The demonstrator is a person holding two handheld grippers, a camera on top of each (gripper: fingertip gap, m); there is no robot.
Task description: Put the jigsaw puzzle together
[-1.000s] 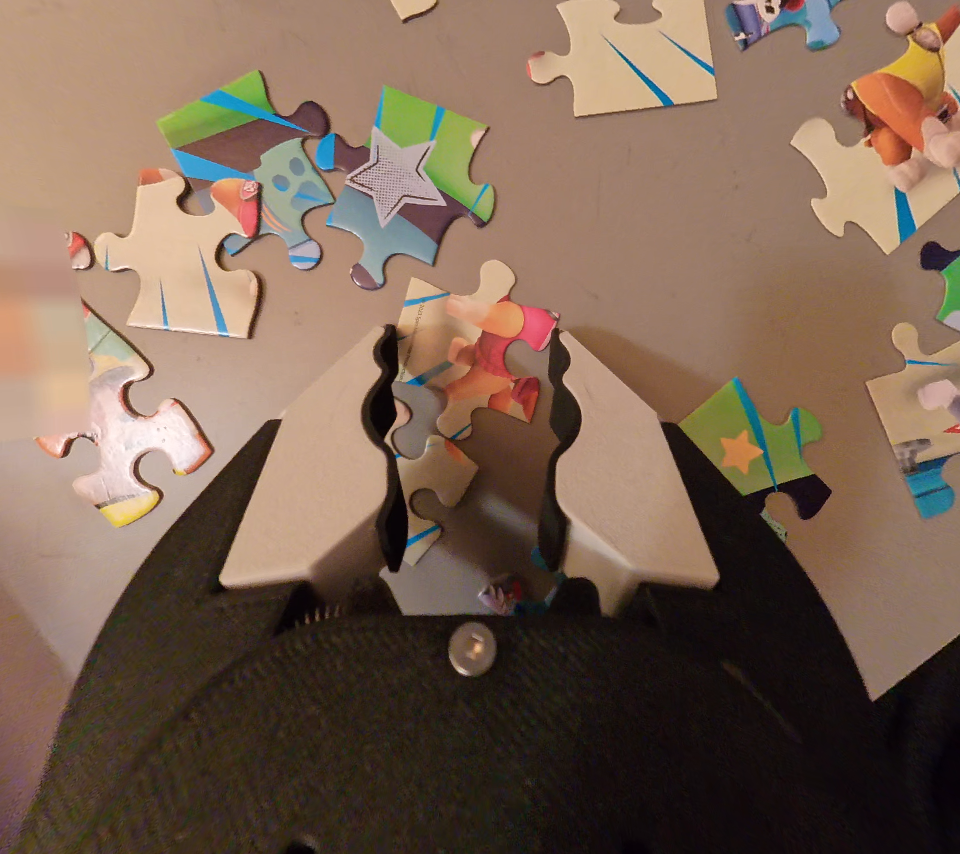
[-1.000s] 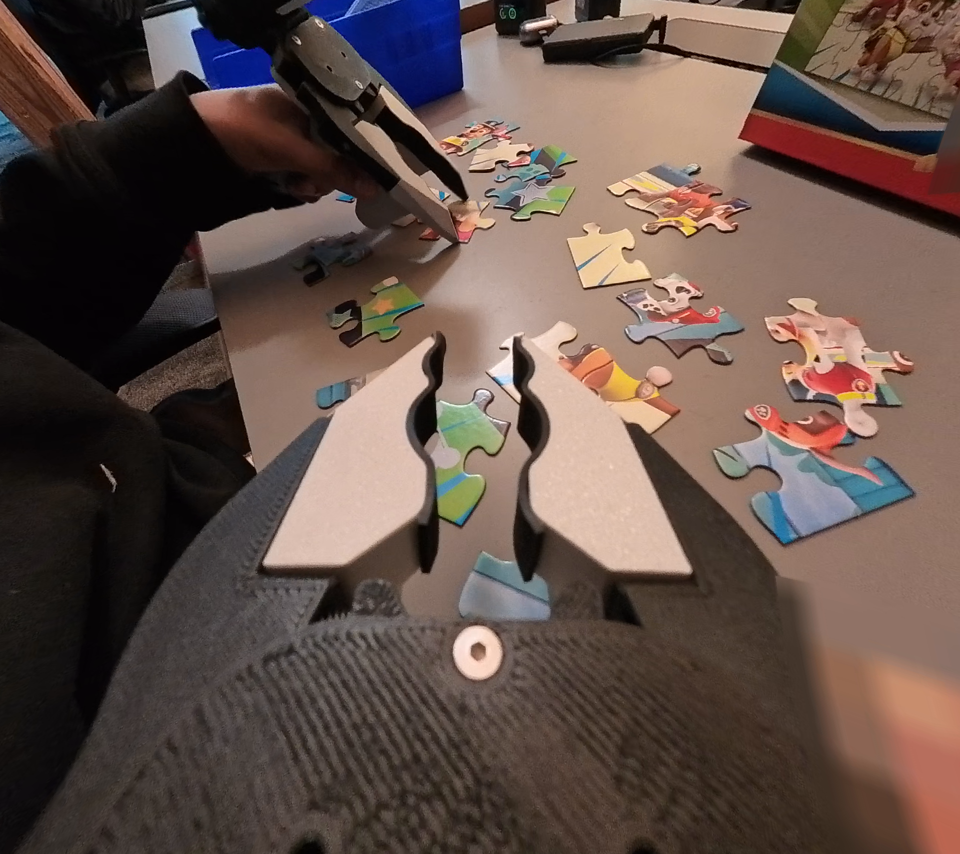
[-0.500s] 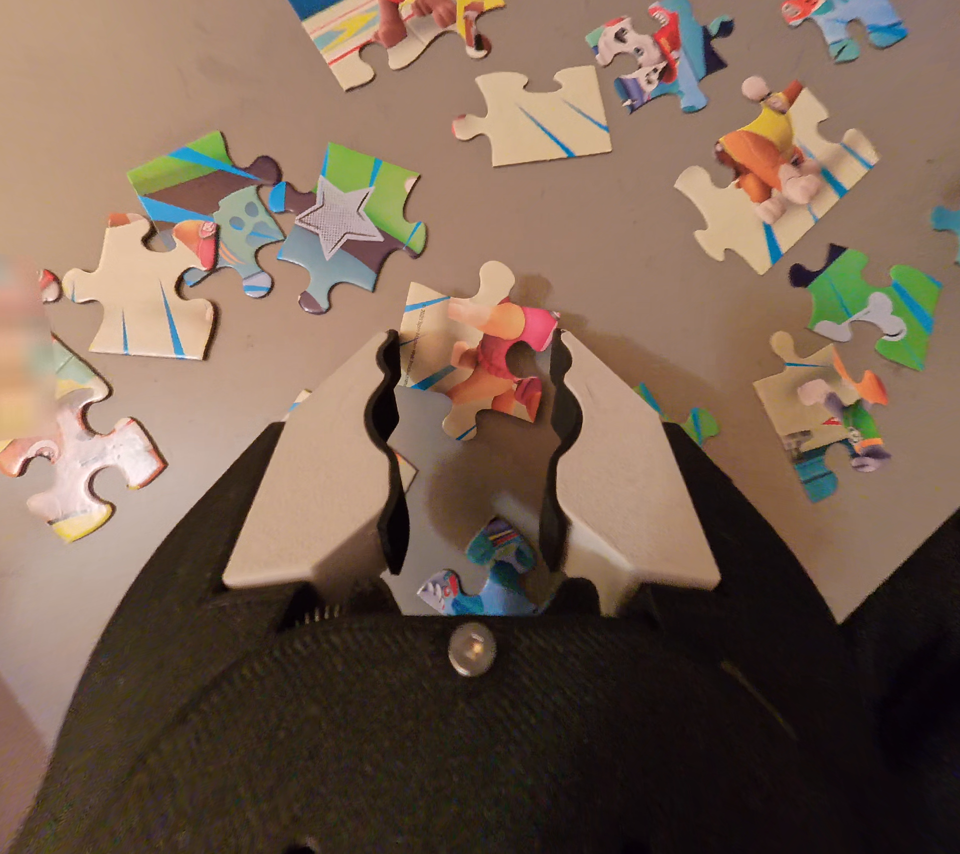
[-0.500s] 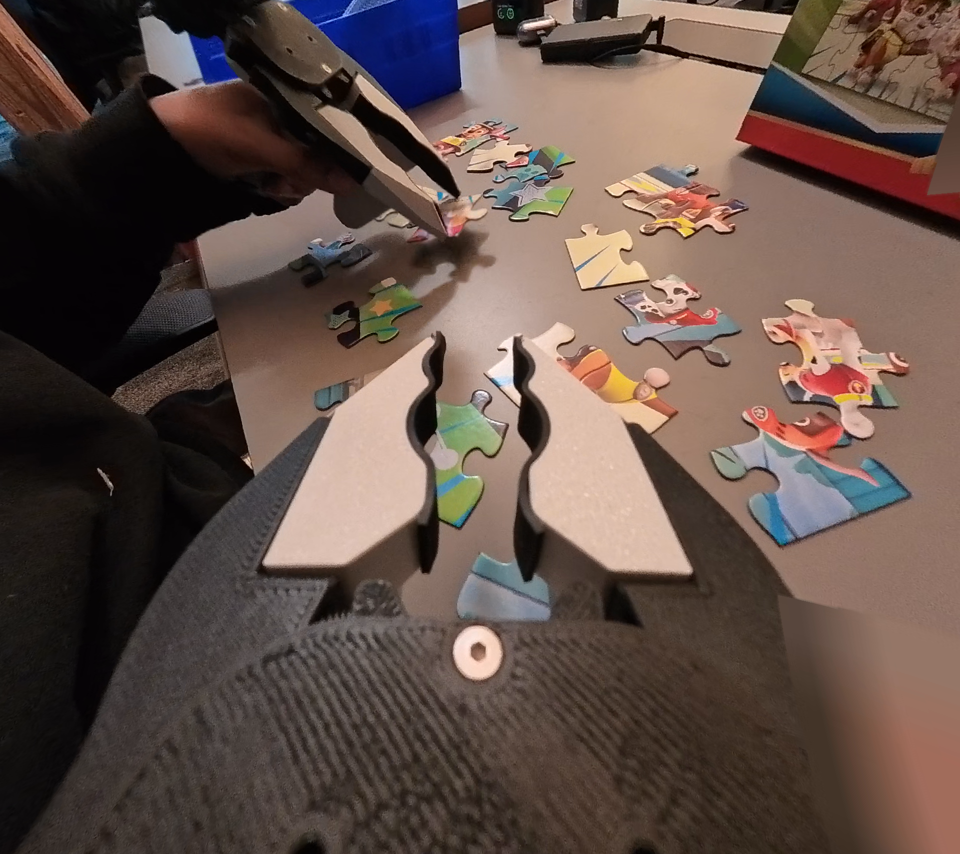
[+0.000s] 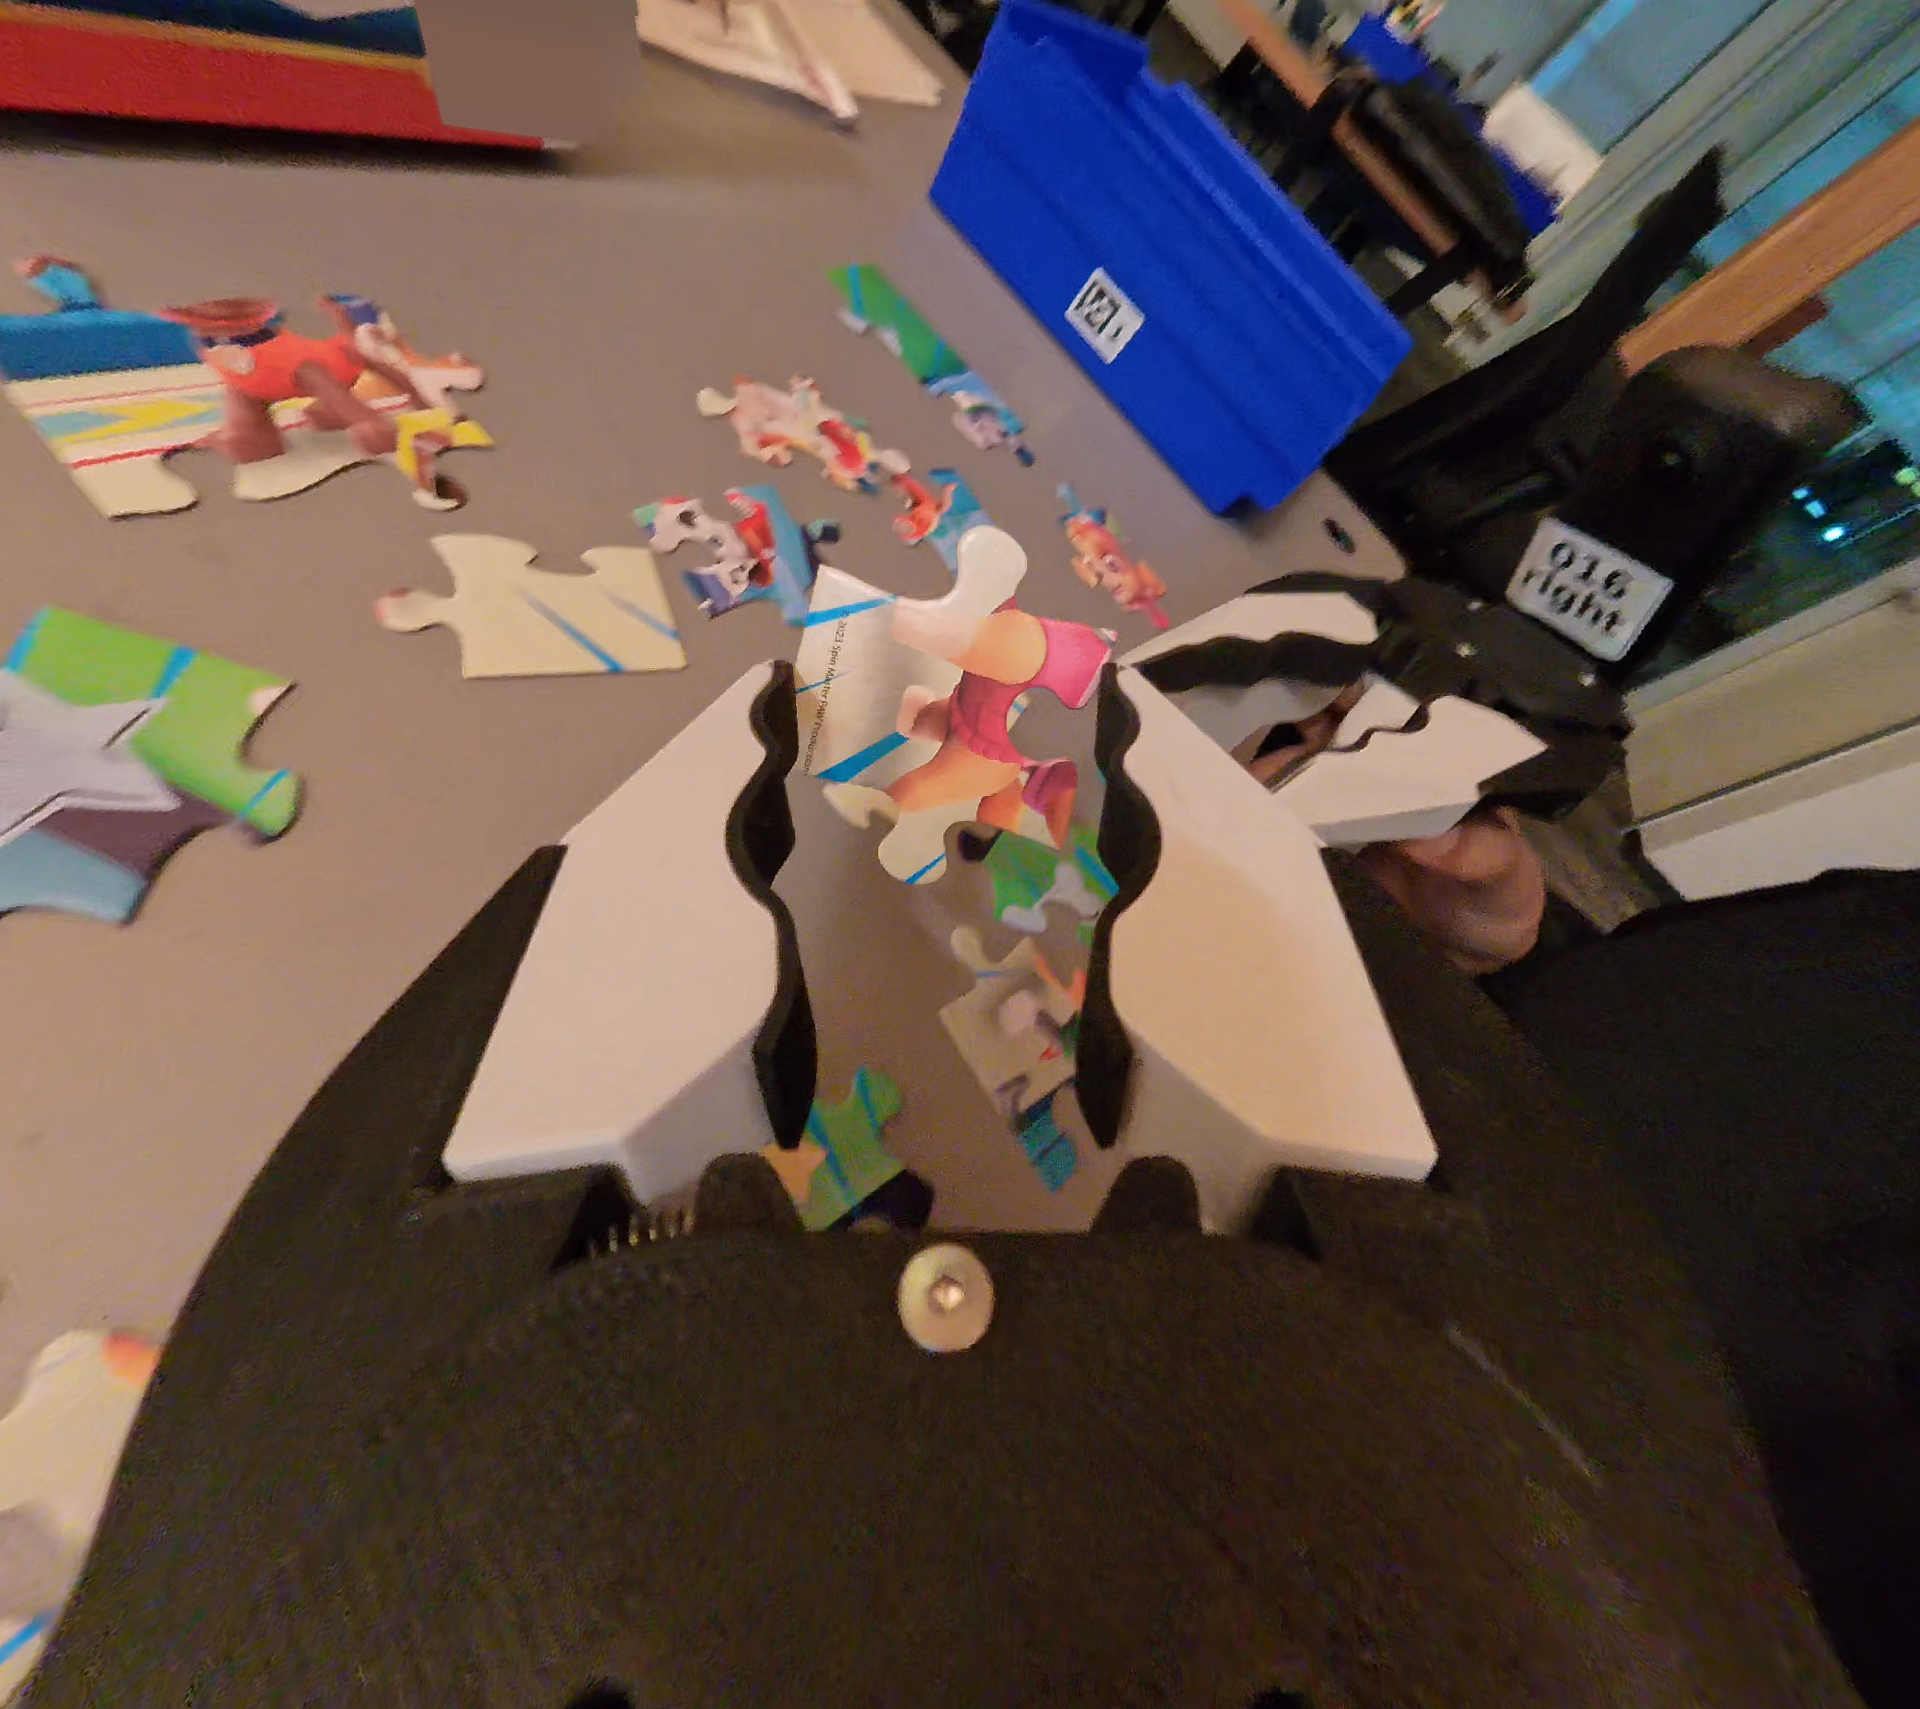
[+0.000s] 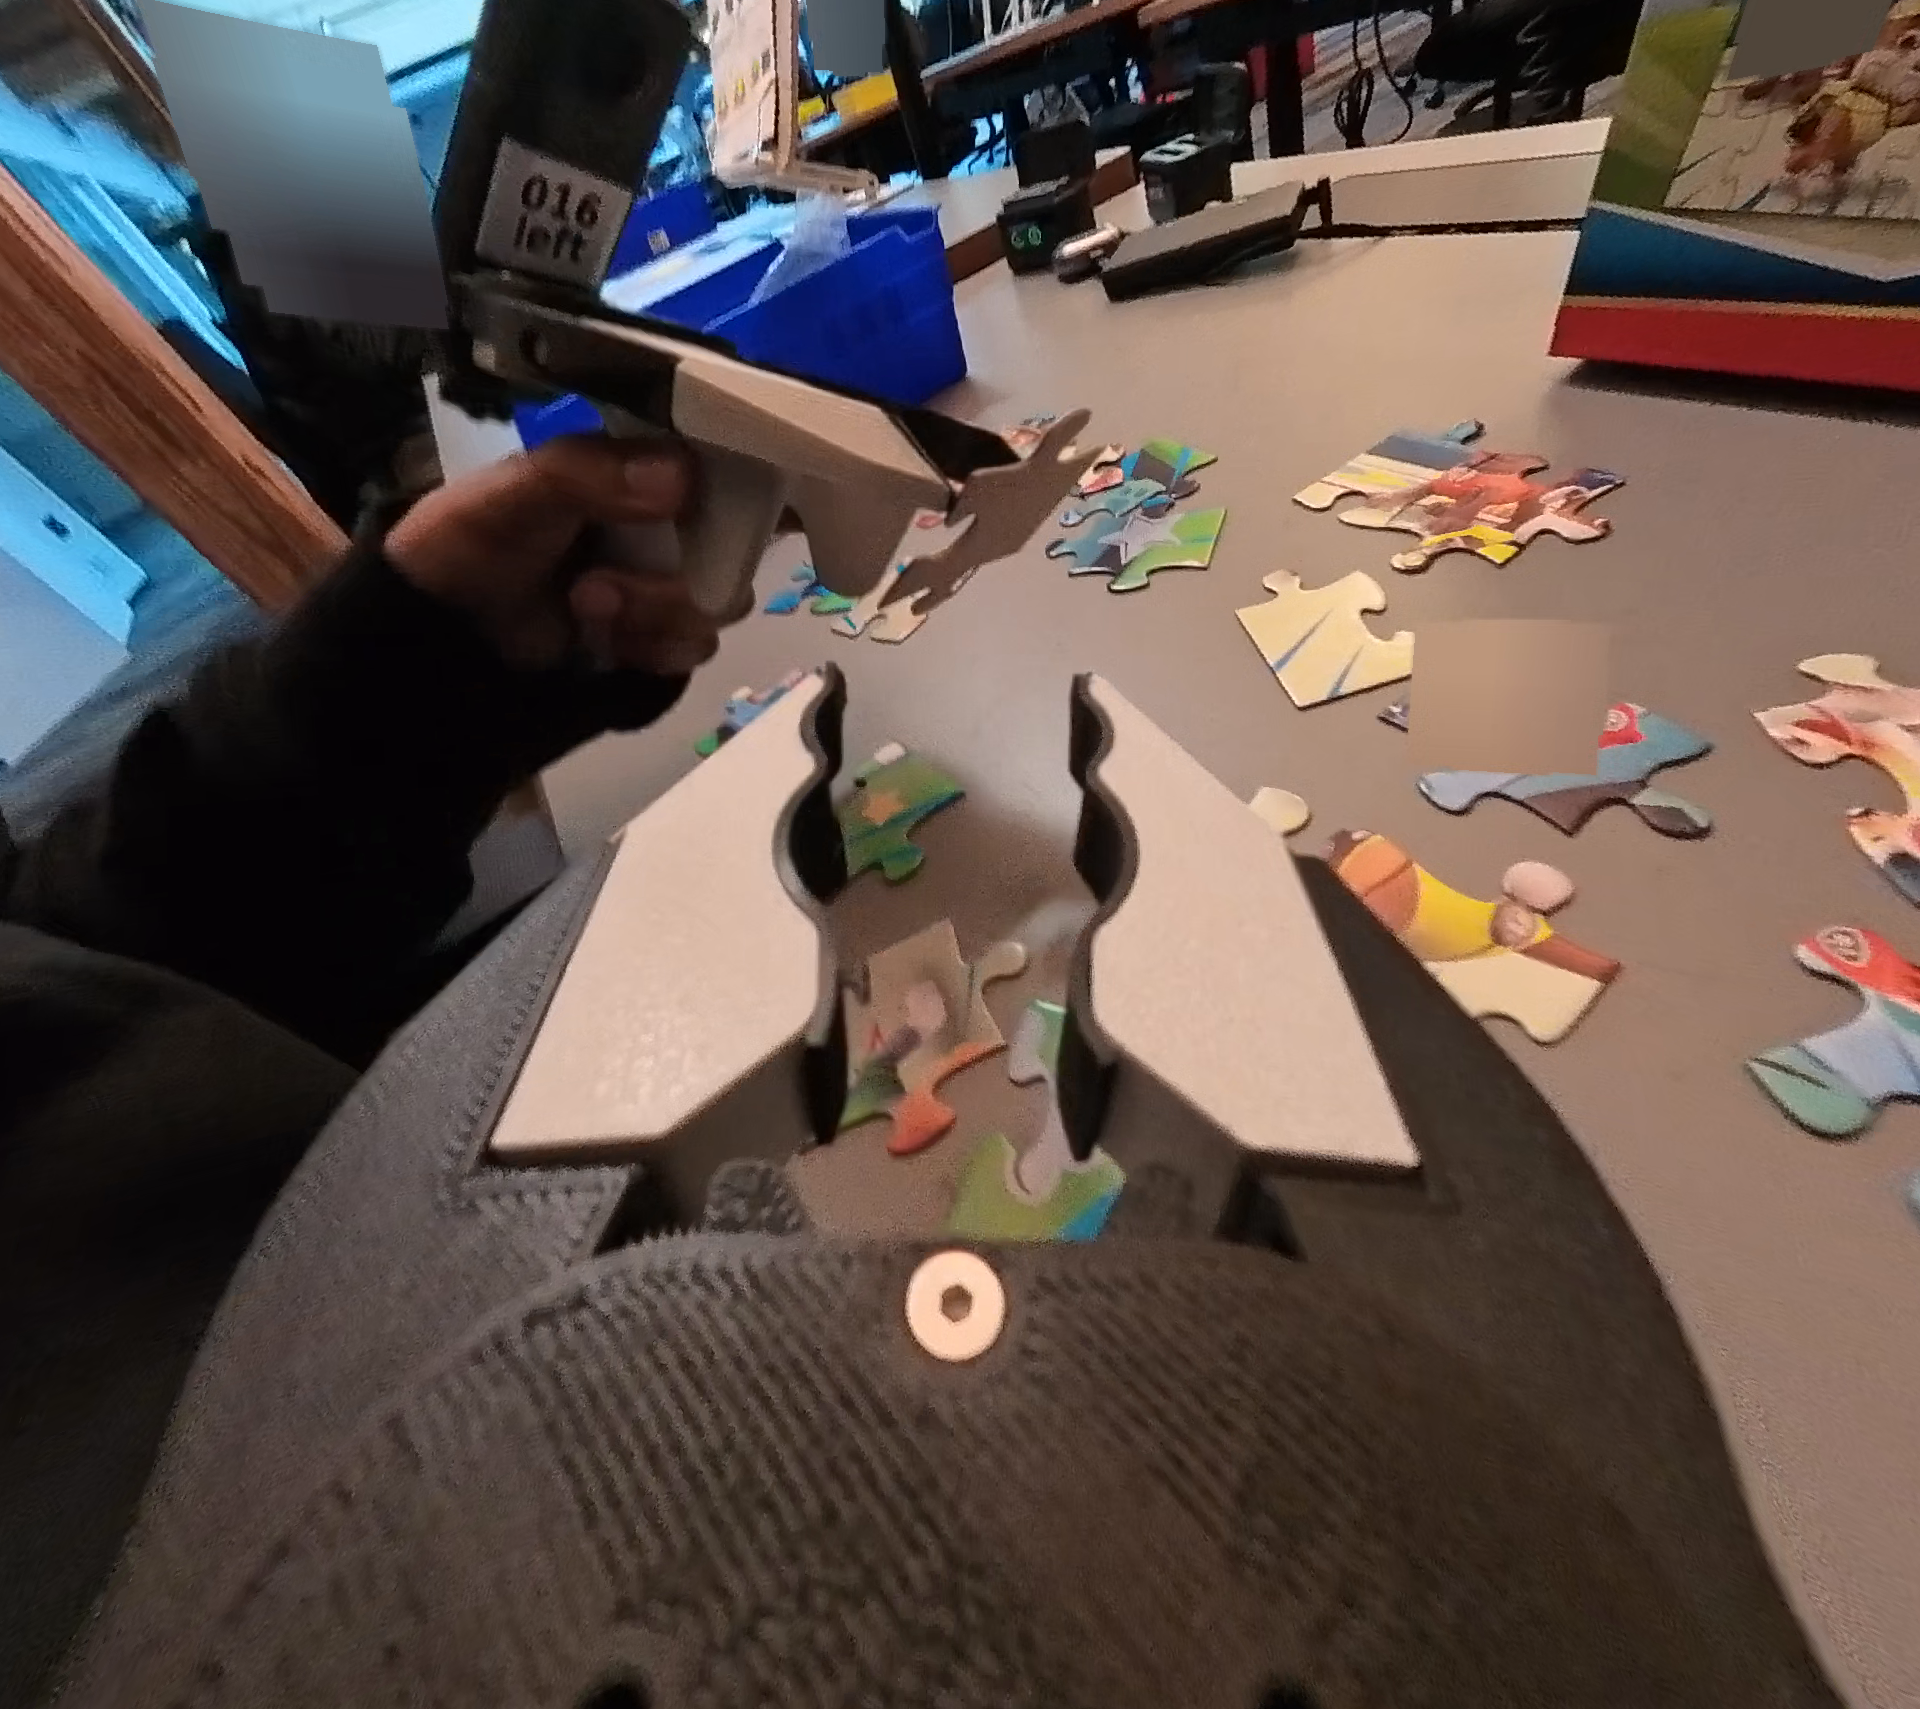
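The left hand-held gripper (image 5: 940, 703) now lifts the pink-and-cream puzzle piece (image 5: 935, 714) clear of the bench (image 5: 644, 225), pinched edgewise; the right hand-held gripper (image 6: 951, 703) has just spread, empty, nearby.

Right claw (image 6: 951, 703) agape over green piece (image 6: 894, 812); left claw (image 6: 961, 470) gripping puzzle piece (image 6: 987, 506)

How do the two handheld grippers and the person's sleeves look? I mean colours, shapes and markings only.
Each gripper, left gripper and right gripper, has two pale grey wedge-shaped fingers lined with wavy black pads, on a black ribbed body with a silver screw. Seen from the opposite camera, each carries a small white label on its black housing. The sleeve is black.
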